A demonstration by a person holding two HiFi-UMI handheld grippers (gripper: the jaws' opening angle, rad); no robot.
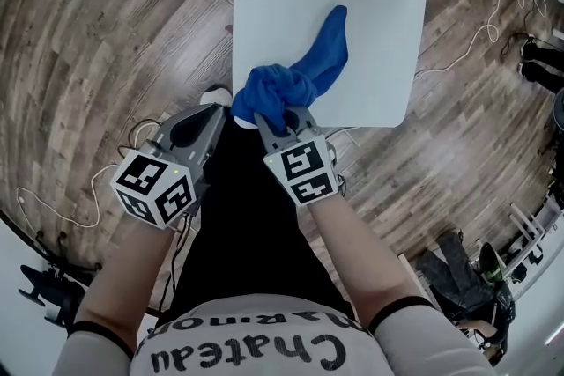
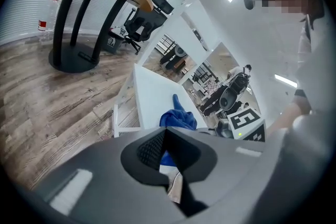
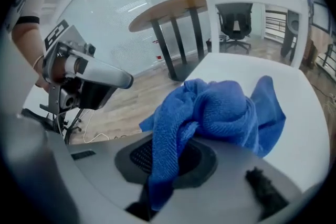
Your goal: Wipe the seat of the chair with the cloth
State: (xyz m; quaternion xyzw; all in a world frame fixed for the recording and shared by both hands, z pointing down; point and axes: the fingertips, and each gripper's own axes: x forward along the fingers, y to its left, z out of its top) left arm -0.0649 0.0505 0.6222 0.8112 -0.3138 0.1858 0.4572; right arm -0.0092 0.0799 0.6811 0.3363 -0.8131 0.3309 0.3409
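The chair's white seat (image 1: 370,22) fills the upper middle of the head view. A blue cloth (image 1: 295,75) lies bunched at the seat's near edge, with a tail trailing toward the seat's middle. My right gripper (image 1: 280,114) is shut on the bunched end; in the right gripper view the cloth (image 3: 220,110) hangs down between the pads of that gripper (image 3: 168,160). My left gripper (image 1: 216,112) hovers just left of the cloth at the seat's near-left corner, shut with nothing in it. In the left gripper view the cloth (image 2: 178,119) shows beyond this gripper (image 2: 167,152).
Wood-plank floor surrounds the seat. Thin white cables lie on the floor at left (image 1: 53,207) and right (image 1: 476,35). A round wooden table on black legs (image 2: 79,23) and a black office chair (image 2: 142,23) stand farther off. My legs are right below the grippers.
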